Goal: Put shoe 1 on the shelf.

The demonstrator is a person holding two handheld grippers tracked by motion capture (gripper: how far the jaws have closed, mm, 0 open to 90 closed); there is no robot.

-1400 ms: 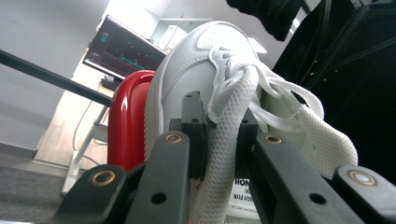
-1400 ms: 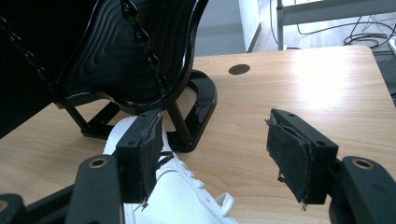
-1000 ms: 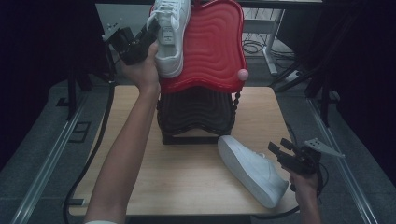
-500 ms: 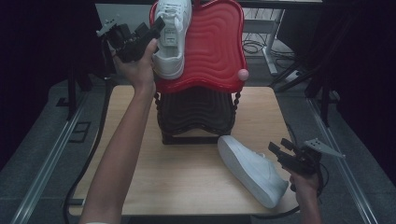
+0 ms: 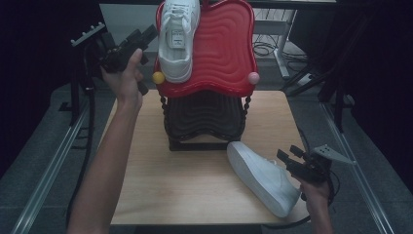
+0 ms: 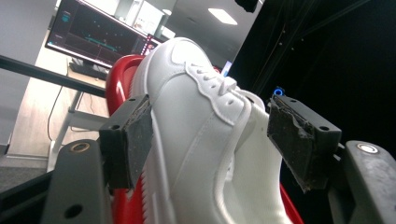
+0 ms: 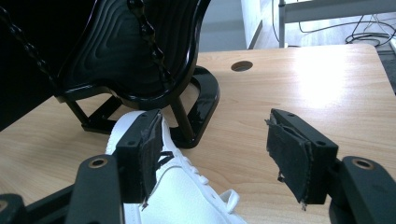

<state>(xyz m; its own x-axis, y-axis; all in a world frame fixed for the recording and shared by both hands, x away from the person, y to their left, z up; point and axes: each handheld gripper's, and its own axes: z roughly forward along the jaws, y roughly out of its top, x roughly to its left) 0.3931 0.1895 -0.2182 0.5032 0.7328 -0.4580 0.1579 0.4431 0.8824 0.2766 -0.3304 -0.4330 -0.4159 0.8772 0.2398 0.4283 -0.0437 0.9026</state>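
One white shoe (image 5: 178, 39) lies along the left side of the red wavy top shelf (image 5: 224, 48) of a two-tier rack. My left gripper (image 5: 146, 36) hangs just left of it, open. Its jaws have just been opening. In the left gripper view the shoe (image 6: 196, 140) rises ahead between the spread pads (image 6: 289, 135), which do not press on it. A second white shoe (image 5: 263, 178) lies on the wooden table (image 5: 160, 180) at the front right. My right gripper (image 5: 288, 153) hovers open beside that shoe (image 7: 177, 196), whose laces sit below the jaws.
The black lower shelf (image 5: 204, 114) and its base (image 7: 201, 107) stand mid-table under the red one. A yellow knob (image 5: 158, 77) and a pink knob (image 5: 253, 78) tip the red shelf's front corners. Metal rails (image 5: 48, 161) flank the table. A monitor (image 6: 93, 37) glows beyond.
My left gripper has opened, let go of the shoe on the red shelf, and drawn back to the left. That shoe stays on the shelf. The right gripper has not moved.
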